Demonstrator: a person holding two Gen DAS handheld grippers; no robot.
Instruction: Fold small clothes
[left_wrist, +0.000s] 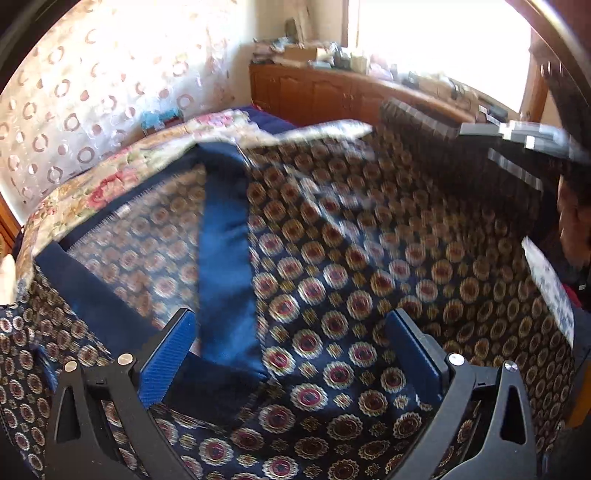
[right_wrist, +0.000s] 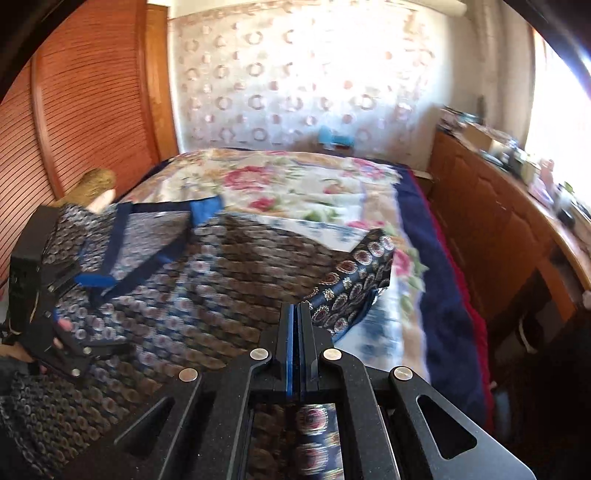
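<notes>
- The garment (right_wrist: 229, 280), dark blue with a medallion print and plain blue bands (left_wrist: 225, 258), lies on the bed (right_wrist: 295, 184), over a floral blanket.
- The right gripper (right_wrist: 296, 314) is closed tight; the cloth edge seems pinched between its pads, and a fold of cloth (right_wrist: 354, 273) rises just beyond its tips.
- The left gripper (left_wrist: 288, 354) stands wide open over the cloth and holds nothing; one blue band passes between its fingers (left_wrist: 170, 354).
- In the right view, the left gripper (right_wrist: 74, 295) is at the far left end of the garment, so the long axis runs between the two hands.
- I judge the right hand is carrying its edge toward the left side, and the left one is nearer to the neckline.
</notes>
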